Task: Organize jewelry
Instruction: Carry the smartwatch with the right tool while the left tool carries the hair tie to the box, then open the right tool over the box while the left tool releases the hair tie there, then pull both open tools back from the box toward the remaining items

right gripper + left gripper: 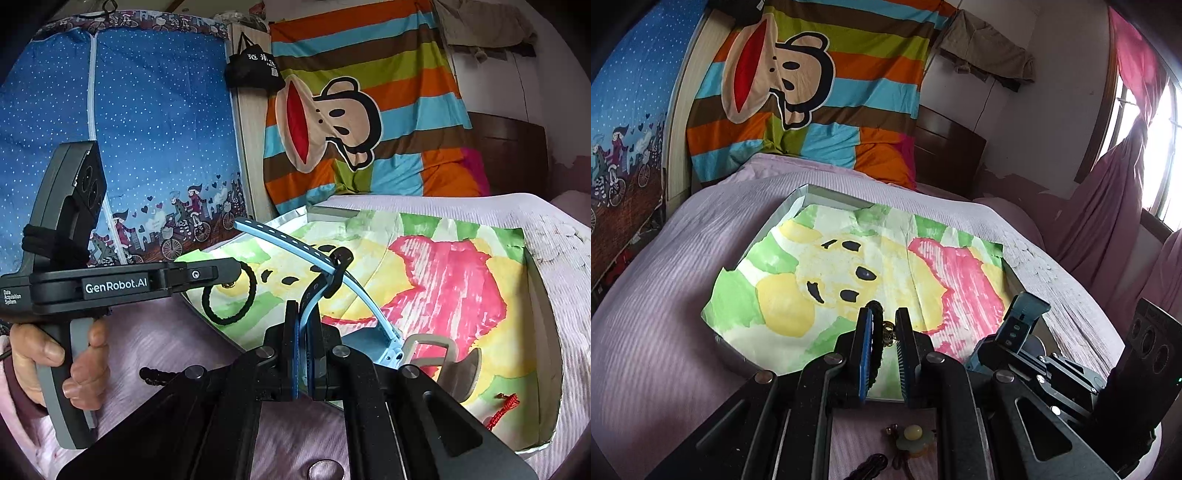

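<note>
Right tongs [303, 332] pinch watch strap [280, 236] (blue).

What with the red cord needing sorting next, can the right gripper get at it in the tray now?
Probably not yet. The right gripper is shut on the blue strap, so its jaws are taken. The red cord itself lies uncovered in the tray.

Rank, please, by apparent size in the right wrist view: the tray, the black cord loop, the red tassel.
1. Tray, by far the largest.
2. Black cord loop, hanging from the left gripper.
3. Red tassel, smallest, though partly hidden behind the right gripper's body.
</note>
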